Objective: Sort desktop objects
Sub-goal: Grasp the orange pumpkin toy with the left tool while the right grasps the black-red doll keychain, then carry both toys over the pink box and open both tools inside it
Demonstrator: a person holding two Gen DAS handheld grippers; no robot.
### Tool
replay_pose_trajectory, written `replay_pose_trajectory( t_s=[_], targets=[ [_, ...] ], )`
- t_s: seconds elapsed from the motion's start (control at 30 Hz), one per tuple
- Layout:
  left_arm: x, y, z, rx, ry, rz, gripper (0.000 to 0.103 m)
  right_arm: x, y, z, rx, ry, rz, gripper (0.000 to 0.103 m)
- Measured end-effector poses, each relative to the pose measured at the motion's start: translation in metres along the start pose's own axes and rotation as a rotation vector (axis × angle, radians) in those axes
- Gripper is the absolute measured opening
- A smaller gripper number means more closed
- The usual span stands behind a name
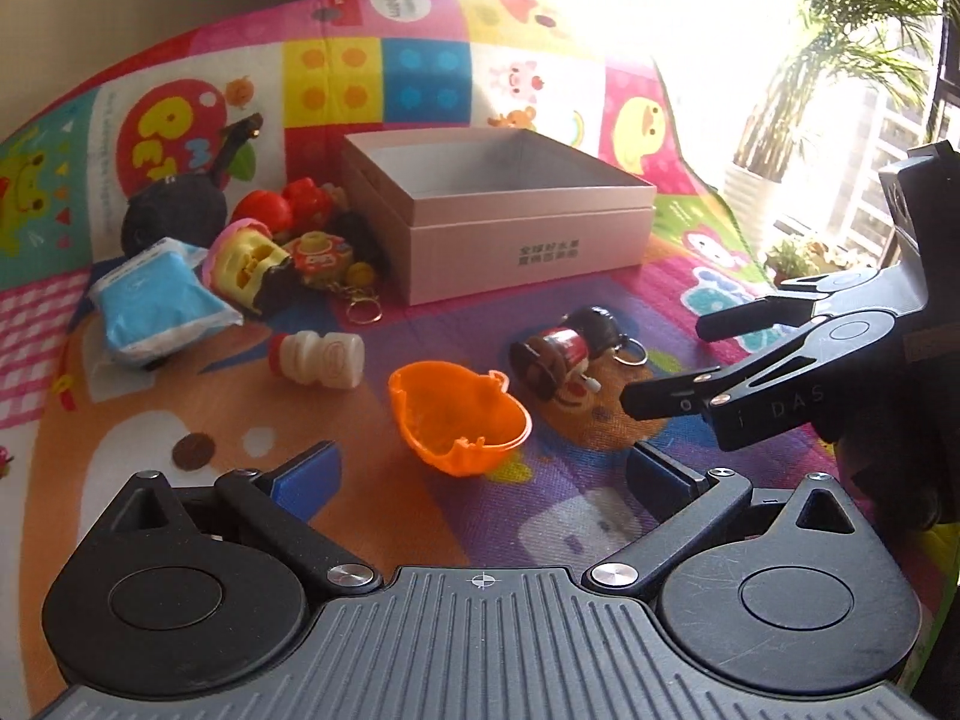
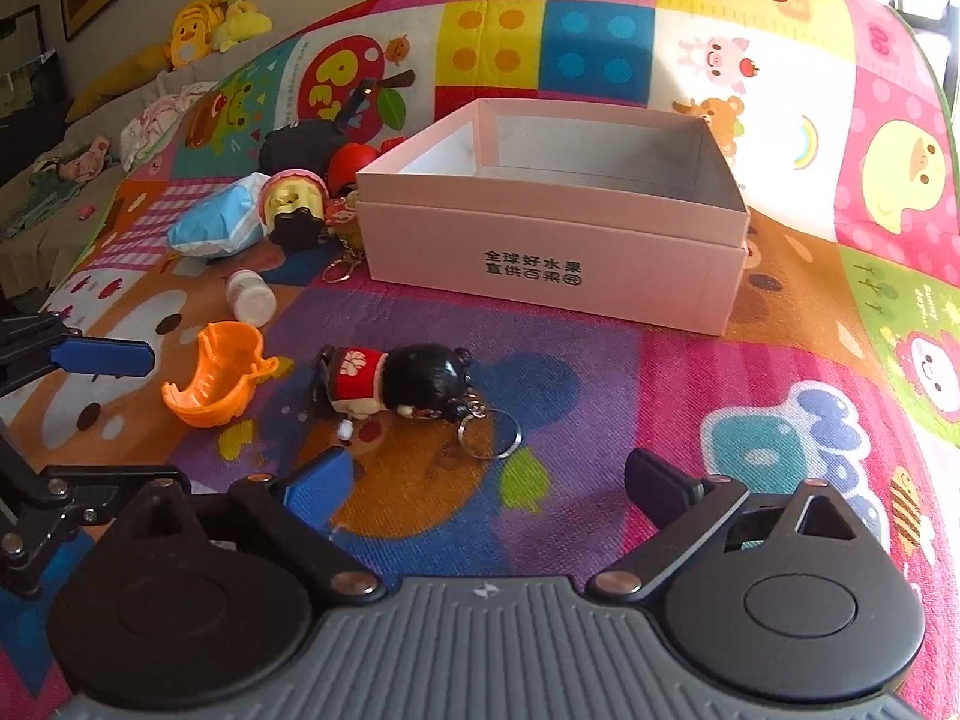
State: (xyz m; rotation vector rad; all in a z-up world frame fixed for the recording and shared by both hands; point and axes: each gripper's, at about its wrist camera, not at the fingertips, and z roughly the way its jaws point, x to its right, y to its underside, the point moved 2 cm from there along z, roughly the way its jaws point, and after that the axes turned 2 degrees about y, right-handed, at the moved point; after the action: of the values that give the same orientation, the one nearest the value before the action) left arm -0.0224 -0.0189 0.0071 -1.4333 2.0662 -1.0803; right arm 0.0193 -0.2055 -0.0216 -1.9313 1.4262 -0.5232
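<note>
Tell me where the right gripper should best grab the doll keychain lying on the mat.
Probably across the red torso of the doll keychain, coming from above. It lies on its side, head toward the key ring; the round glossy head would likely slip. The right gripper is already open just short of it.

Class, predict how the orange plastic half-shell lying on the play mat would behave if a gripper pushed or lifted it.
The orange plastic half-shell looks thin and hollow, so probably light. Its rounded underside would likely rock or spin when pushed. The jagged rim might flex under the fingers.
</note>
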Motion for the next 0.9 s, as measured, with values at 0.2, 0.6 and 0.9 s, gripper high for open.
replay_pose_trajectory(
  t_s=[0.2,0.6,0.9],
  targets=[
    [-0.017,0.006,-0.011,0.010,-0.073,-0.052,0.103,-0.027,-0.018,0.019,0.015,-0.021,-0.012,0.086],
    [0.001,-0.015,0.032,0.018,0.011,0.000,0.081,0.004,-0.014,-0.028,0.055,0.075,-0.008,0.065],
    [0.014,-0.012,0.024,-0.001,-0.016,0.020,0.051,0.010,0.014,-0.044,-0.014,0.080,-0.018,0.065]
  ],
)
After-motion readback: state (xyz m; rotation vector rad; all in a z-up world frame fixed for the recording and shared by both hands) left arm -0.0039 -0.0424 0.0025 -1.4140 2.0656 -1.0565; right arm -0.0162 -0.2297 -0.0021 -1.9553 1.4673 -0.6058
